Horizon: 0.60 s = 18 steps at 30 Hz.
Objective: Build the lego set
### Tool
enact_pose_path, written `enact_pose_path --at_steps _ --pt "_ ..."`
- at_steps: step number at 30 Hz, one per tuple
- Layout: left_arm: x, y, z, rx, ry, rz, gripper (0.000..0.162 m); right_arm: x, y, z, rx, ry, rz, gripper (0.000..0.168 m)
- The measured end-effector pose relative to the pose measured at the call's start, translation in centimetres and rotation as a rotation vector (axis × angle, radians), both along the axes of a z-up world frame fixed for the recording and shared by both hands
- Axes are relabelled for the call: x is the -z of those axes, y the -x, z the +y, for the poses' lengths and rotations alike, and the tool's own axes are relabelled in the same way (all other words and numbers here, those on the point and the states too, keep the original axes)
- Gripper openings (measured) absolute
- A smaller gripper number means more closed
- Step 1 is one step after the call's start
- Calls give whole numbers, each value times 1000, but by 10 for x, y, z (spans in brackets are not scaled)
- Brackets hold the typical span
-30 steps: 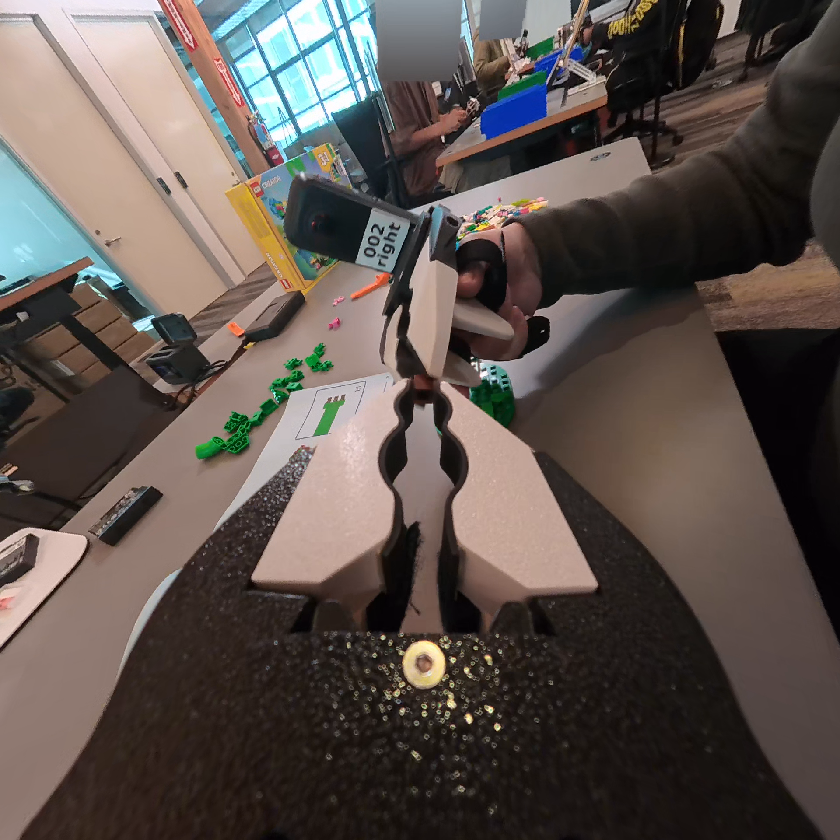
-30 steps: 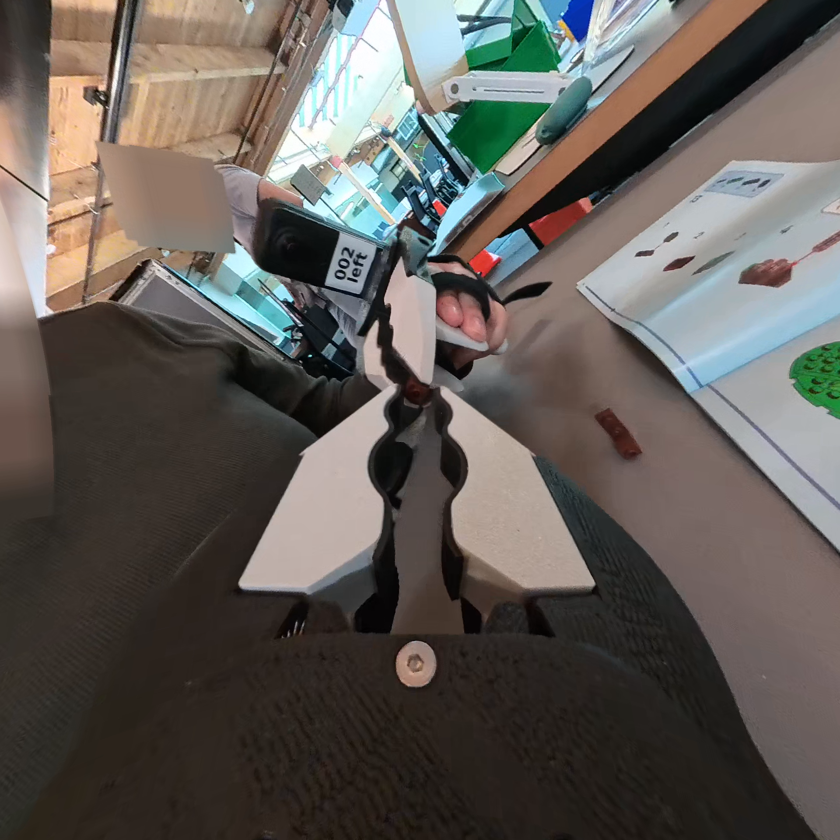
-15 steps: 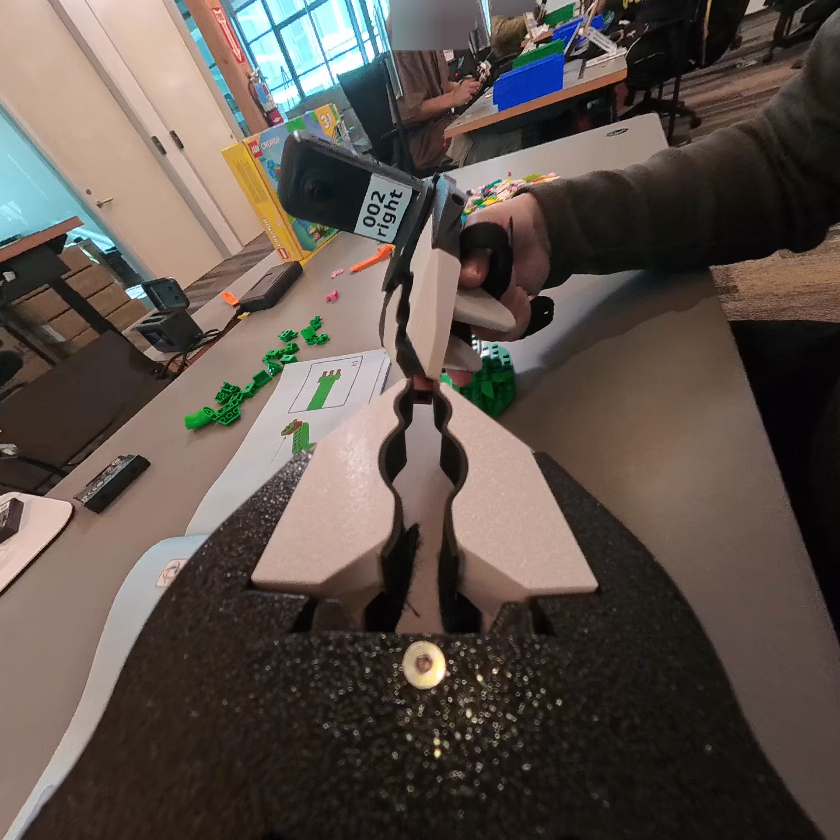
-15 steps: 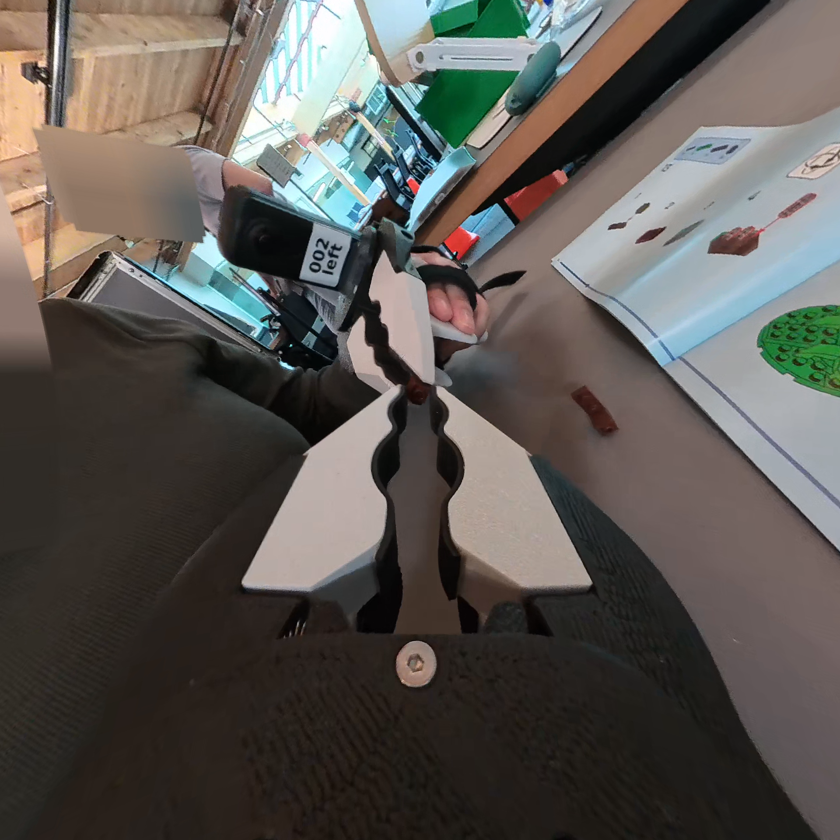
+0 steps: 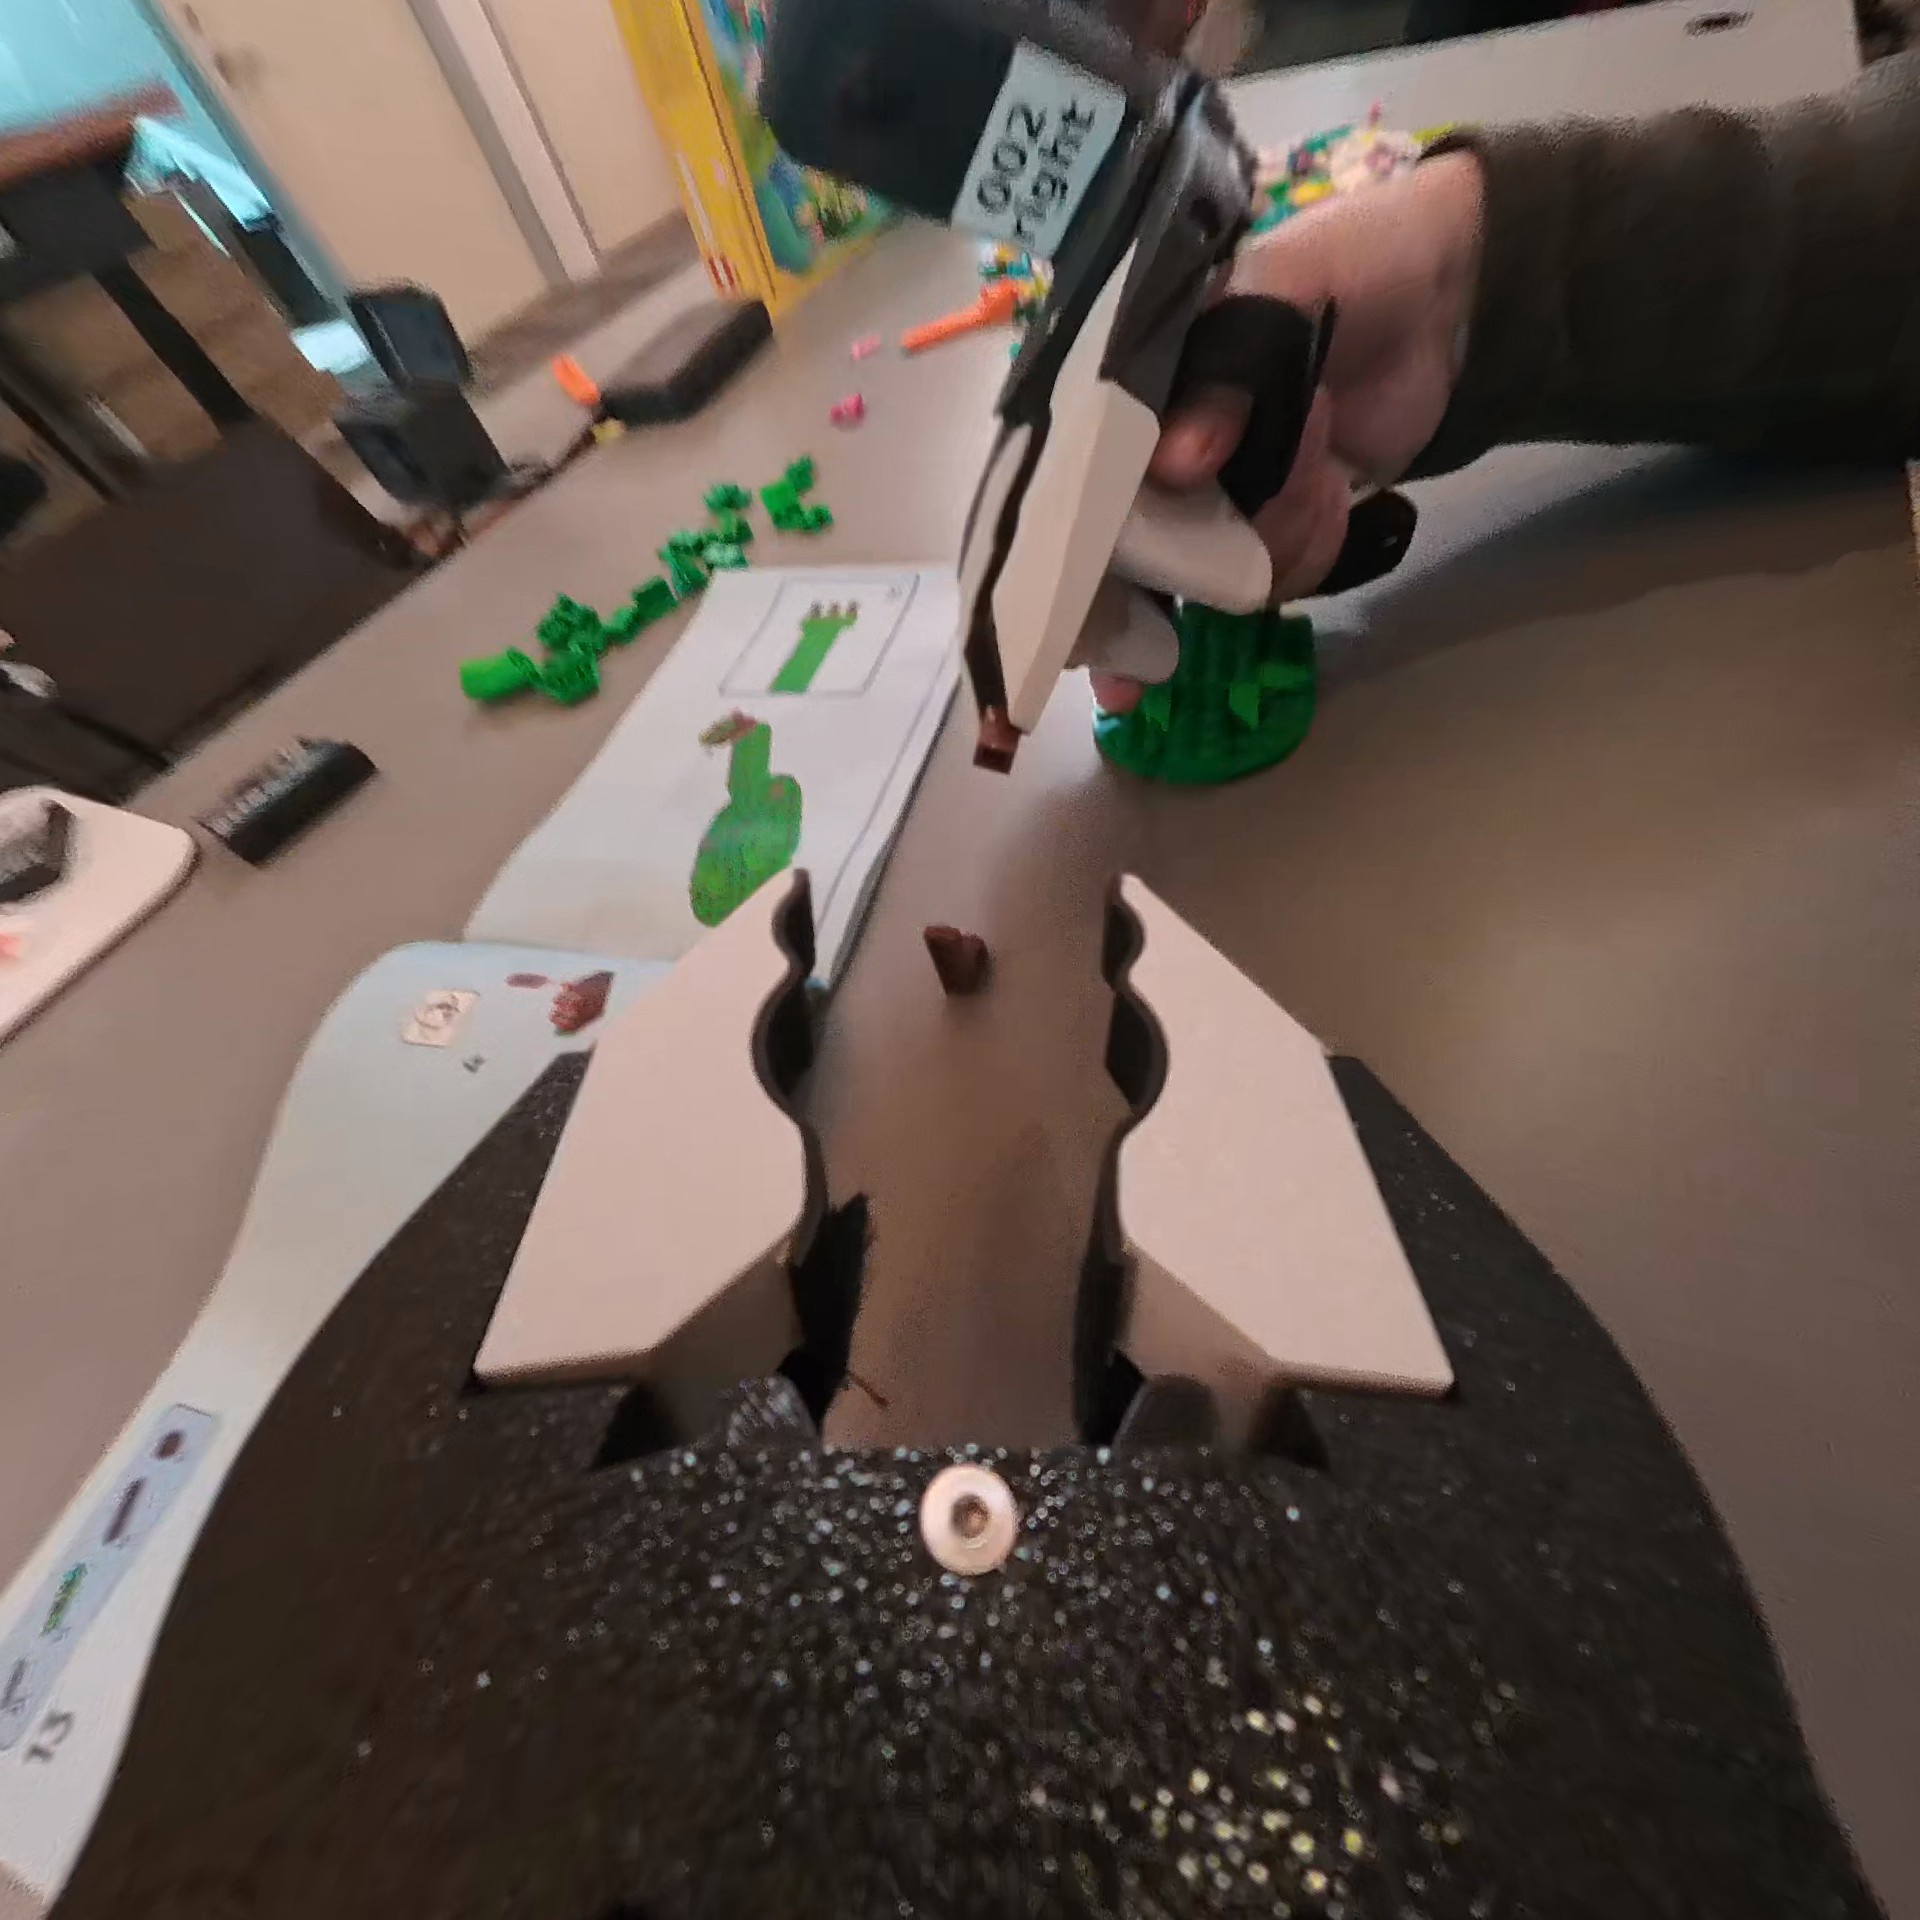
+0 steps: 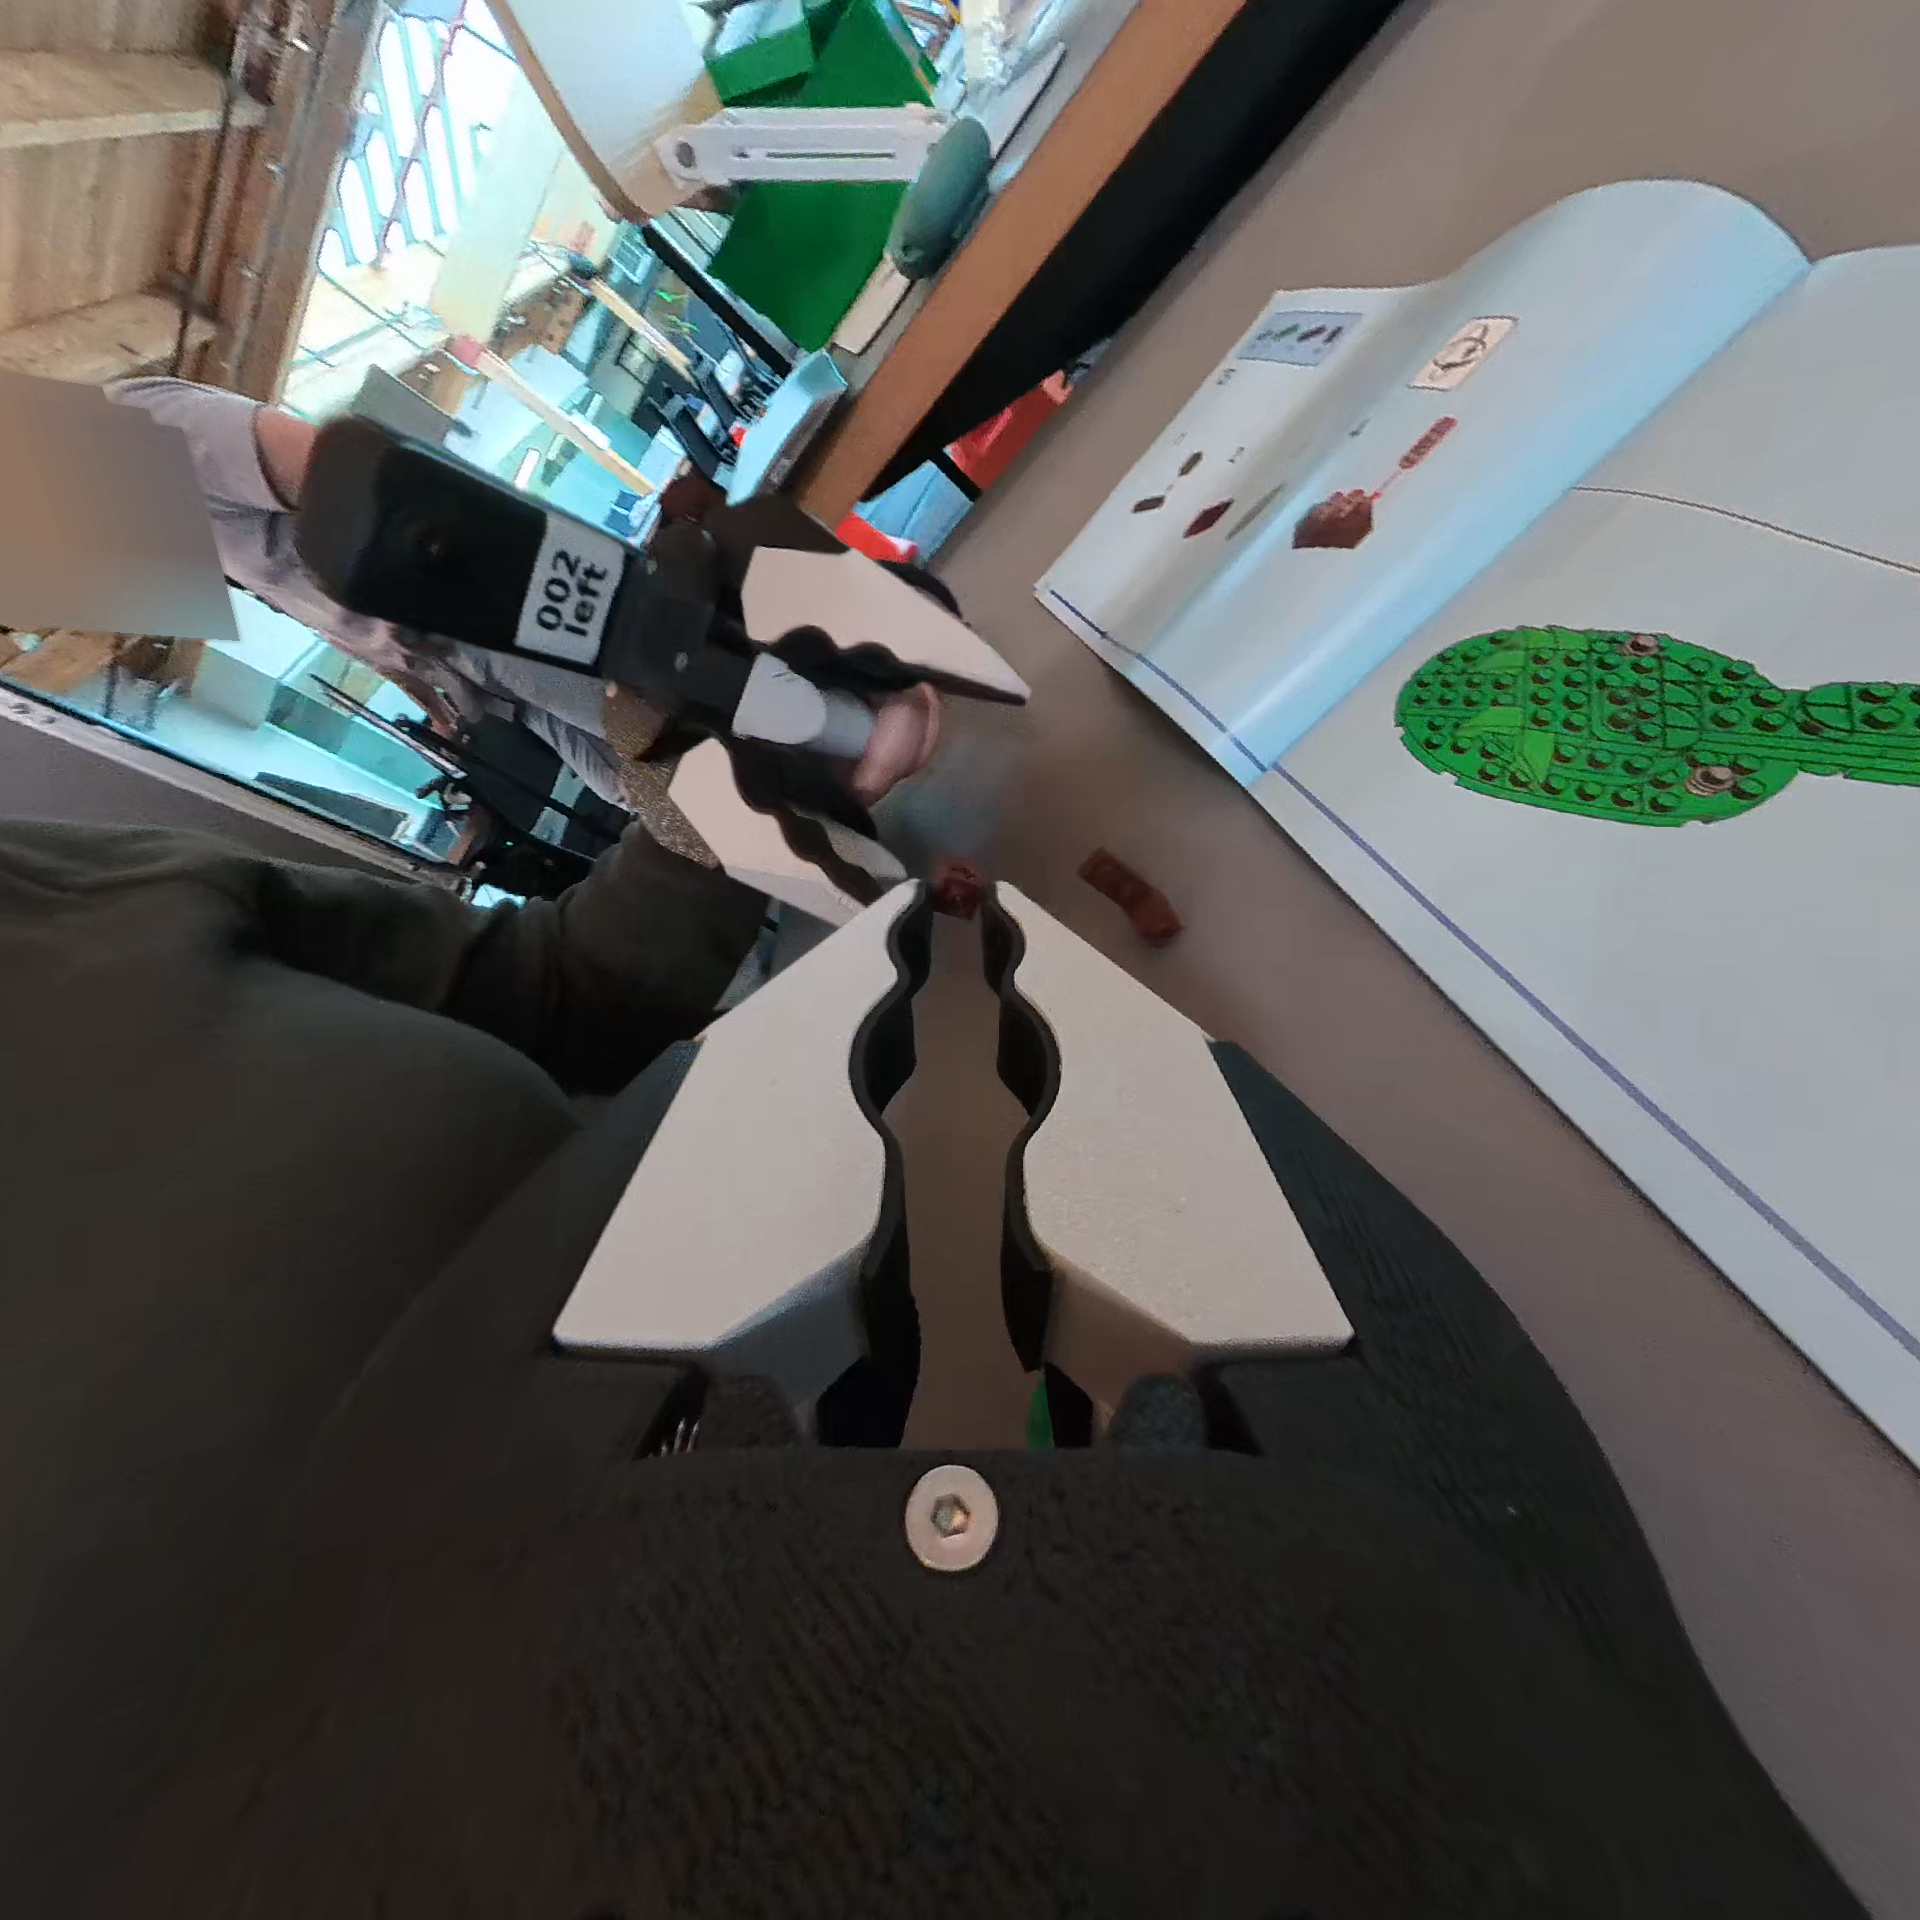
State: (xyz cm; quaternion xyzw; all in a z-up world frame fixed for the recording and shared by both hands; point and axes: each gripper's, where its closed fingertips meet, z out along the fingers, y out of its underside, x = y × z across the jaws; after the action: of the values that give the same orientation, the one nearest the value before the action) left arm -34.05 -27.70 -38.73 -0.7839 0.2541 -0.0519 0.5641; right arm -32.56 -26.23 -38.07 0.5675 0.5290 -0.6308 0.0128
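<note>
Work looks early: right gripper (image 6: 951, 902) pinches a small brown brick (image 6: 958, 894) at mid-frame, left gripper (image 5: 956, 935) gapes empty over a loose brown piece (image 5: 958, 958) on the table (image 5: 1558, 1039), while the green base plate (image 5: 1205, 717) at upper right carries few parts.

Tiny brown brick (image 5: 995, 744) sits pinched at the tip of the right tool (image 5: 1000, 727), mid-frame, up off the table (image 5: 1507, 1039). A second brown piece (image 5: 957, 958) lies loose on the table just below it. Round green studded base (image 5: 1205, 717) with some green bits standing on it sits right of center.
</note>
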Motion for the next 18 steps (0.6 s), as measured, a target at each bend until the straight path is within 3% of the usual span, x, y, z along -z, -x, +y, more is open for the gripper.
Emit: enact_pose_path --at_steps 5,11,18 --pt "18 0 6 27 111 11 45 21 2 3 1 -119 -89 8" --pt "-11 -15 6 67 -101 158 20 -1 -4 -17 -91 -13 -21 8" --pt "-15 -26 3 100 -155 205 6 -11 -6 -20 -108 47 12 8"
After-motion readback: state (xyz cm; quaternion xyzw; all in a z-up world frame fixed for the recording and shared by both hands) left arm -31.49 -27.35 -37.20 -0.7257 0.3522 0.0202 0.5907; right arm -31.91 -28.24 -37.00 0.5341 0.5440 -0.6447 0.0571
